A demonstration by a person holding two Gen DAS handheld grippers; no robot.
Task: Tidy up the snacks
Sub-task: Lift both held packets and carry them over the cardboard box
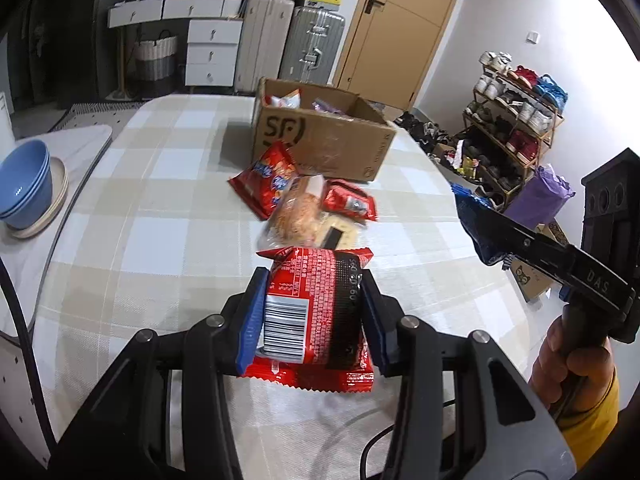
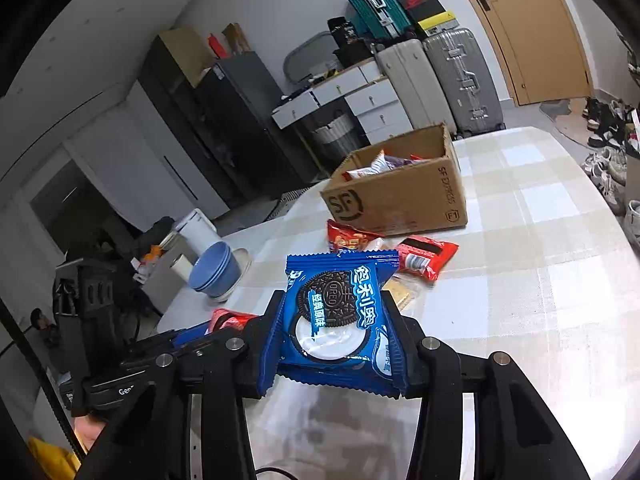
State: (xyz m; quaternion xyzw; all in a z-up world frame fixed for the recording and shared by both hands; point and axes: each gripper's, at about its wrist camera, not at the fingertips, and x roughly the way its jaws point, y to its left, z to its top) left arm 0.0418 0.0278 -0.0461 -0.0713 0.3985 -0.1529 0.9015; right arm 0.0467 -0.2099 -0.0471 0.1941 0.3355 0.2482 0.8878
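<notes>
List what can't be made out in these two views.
- Cardboard box contents: both views, its walls hide all but a few packet tops.
- Bread packet in the loose pile: left view, blurred; right view, mostly hidden behind the blue cookie packet.
- Red packet front: left view shows only its back.

1. Two grippers were seen: the left gripper (image 1: 316,316), with one red snack packet (image 1: 316,312) clamped in it, and the right gripper (image 2: 336,332), with one blue Oreo packet (image 2: 336,320) clamped in it.
2. One cardboard box (image 2: 400,200) was counted on the table (image 2: 540,280); the packets inside could not be counted.
3. Four loose snack packs were counted before the box: a red chip bag (image 1: 266,180), a clear bread pack (image 1: 298,212), a small red packet (image 1: 352,200) and a cracker pack (image 2: 400,292).
4. Two stacked blue bowls (image 1: 26,184) were counted.
5. Two upright suitcases (image 1: 288,40) were counted.
</notes>
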